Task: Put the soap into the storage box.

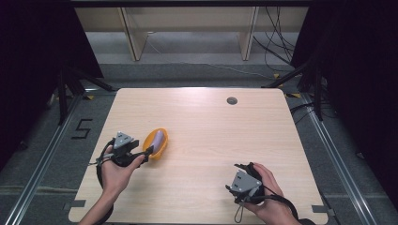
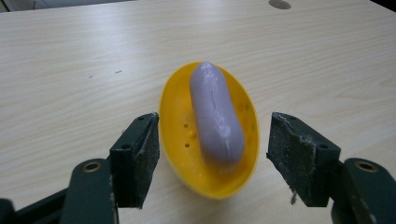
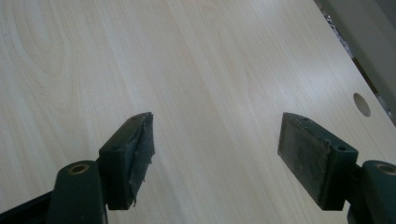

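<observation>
A yellow oval dish lies on the wooden table at the left, with a pale purple sausage-shaped piece resting lengthwise in it. My left gripper is open, its jaws standing on either side of the dish's near end without touching it. My right gripper is open near the table's front right, over bare wood with nothing between its jaws.
A round cable hole sits near the table's far edge. Beyond the table stand light wooden shelving legs and loose cables on the floor. A "5" mark is on the floor at left.
</observation>
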Demonstrator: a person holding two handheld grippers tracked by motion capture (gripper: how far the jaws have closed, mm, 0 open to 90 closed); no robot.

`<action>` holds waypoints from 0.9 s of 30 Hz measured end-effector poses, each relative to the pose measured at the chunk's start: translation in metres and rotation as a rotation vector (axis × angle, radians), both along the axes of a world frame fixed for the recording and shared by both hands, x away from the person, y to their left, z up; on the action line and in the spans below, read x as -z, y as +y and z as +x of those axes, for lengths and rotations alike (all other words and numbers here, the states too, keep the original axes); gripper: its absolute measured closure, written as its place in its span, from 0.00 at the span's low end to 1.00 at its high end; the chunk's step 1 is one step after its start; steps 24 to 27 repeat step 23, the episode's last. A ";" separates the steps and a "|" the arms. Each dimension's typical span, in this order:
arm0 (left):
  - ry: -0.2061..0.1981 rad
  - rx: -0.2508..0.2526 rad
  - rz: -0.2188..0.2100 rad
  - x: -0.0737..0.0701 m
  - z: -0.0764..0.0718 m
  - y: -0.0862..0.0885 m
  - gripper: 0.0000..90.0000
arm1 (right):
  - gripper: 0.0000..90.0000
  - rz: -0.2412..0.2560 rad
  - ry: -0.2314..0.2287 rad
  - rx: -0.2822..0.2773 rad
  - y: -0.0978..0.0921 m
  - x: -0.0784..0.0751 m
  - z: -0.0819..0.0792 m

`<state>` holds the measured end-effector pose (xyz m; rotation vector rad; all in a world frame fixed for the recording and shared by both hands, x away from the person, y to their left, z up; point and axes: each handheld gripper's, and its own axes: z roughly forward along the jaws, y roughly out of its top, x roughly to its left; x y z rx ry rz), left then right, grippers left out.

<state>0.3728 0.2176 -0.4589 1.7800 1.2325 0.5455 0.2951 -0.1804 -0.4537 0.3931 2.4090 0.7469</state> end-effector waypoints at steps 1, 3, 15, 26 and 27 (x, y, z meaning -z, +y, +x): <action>0.000 0.006 -0.005 0.001 -0.003 0.002 0.37 | 0.31 -0.005 -0.005 -0.014 0.000 0.000 0.001; 0.003 0.013 -0.012 0.003 -0.010 0.006 0.37 | 0.31 -0.004 -0.001 -0.016 0.000 0.000 0.001; 0.024 0.023 -0.035 0.033 -0.046 0.019 0.38 | 0.31 0.002 0.020 -0.008 -0.002 0.002 0.002; 0.042 0.043 -0.045 0.035 -0.045 0.016 0.39 | 0.34 0.044 0.059 0.026 -0.004 0.004 0.003; 0.042 0.043 -0.045 0.035 -0.045 0.016 0.39 | 0.34 0.044 0.059 0.026 -0.004 0.004 0.003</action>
